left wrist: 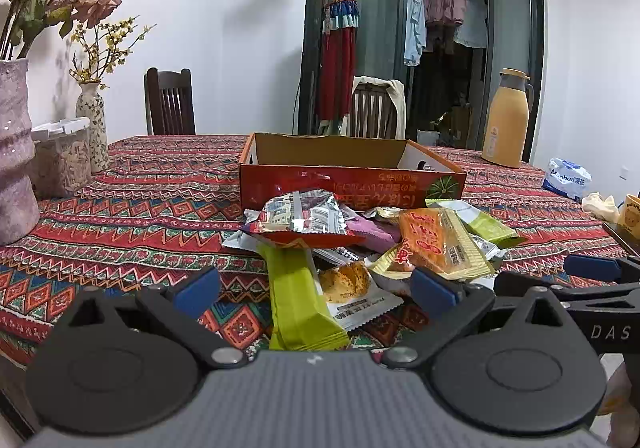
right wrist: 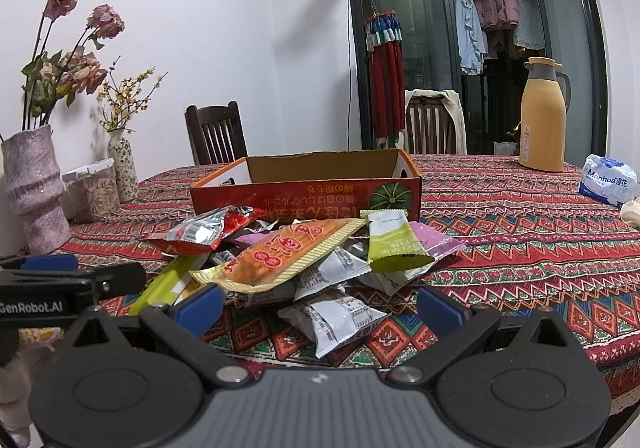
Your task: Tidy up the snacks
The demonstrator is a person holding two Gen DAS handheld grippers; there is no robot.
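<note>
At the far left stand a pink textured vase (right wrist: 34,188) of dried roses, a clear lidded jar (right wrist: 92,192) and a small floral vase (right wrist: 123,172), all well apart from the work. The left gripper (left wrist: 316,288) hangs low at the near edge of the patterned tablecloth (left wrist: 132,204), its blue-padded jaws spread wide and holding nothing. Between those jaws, just ahead, lies a green bar wrapper (left wrist: 298,296); its long axis runs near to far, roughly along the fingers, so a pinch across its width looks the easy grasp. Just right of it, partly under other packs, is a white-edged pack showing a crumbly biscuit (left wrist: 352,288).

The snack pile (right wrist: 304,252) sits in the middle of the table, touching the near wall of the open cardboard box (right wrist: 308,192), which appears empty as far as its visible inside shows. A red-and-silver packet (left wrist: 300,218) tops the pile's left, an orange packet (right wrist: 280,252) with a yellow ribbed edge lies tilted across the middle, and a light green sachet (right wrist: 394,244) and a purple one (right wrist: 436,238) lie to the right.

The right gripper (right wrist: 320,308) is likewise released and empty, with a grey-white wrapped snack (right wrist: 340,318) nearest, between its jaws, long axis running diagonally from far left to near right. Each arm has its own closest piece; the box's near wall must be cleared on any lift. Far right stand an orange thermos (right wrist: 544,124) and a tissue pack (right wrist: 608,178), out of the way
</note>
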